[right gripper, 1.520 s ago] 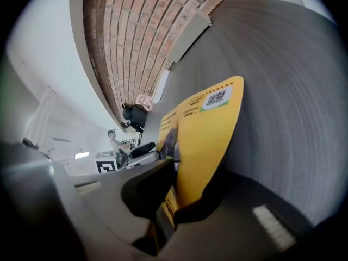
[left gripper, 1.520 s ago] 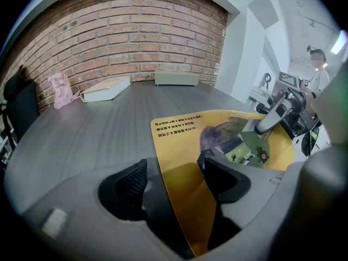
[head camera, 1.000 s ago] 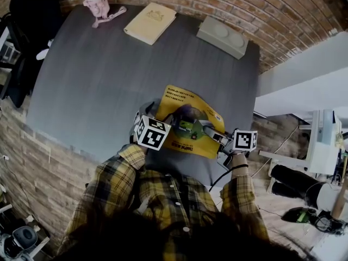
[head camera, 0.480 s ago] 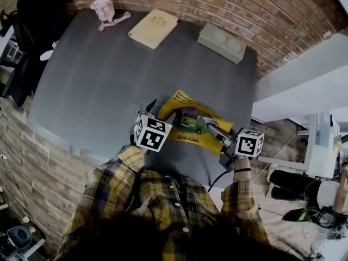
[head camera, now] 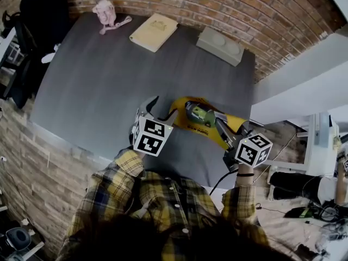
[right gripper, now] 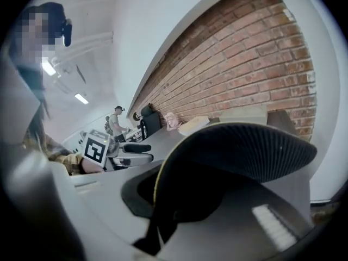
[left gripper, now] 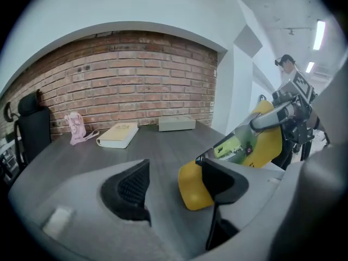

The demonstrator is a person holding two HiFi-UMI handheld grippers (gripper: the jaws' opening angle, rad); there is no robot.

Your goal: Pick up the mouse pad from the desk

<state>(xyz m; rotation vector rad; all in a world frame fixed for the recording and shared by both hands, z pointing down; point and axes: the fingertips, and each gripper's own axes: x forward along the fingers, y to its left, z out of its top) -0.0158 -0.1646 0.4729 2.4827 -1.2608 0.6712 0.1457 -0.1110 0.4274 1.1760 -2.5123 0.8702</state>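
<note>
Slipping is the worry: only the tightly closed right gripper (right gripper: 168, 200) pinches the floppy mouse pad (head camera: 204, 125), while the left gripper (left gripper: 174, 185), its wide-apart jaws just now closing a bit, does not yet squeeze the corner between them.

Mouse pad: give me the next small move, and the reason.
Probably close the left gripper, whose jaws have just been closing, on the yellow corner of the mouse pad between them; the right gripper already pinches its other edge and it hangs curled above the desk.
</note>
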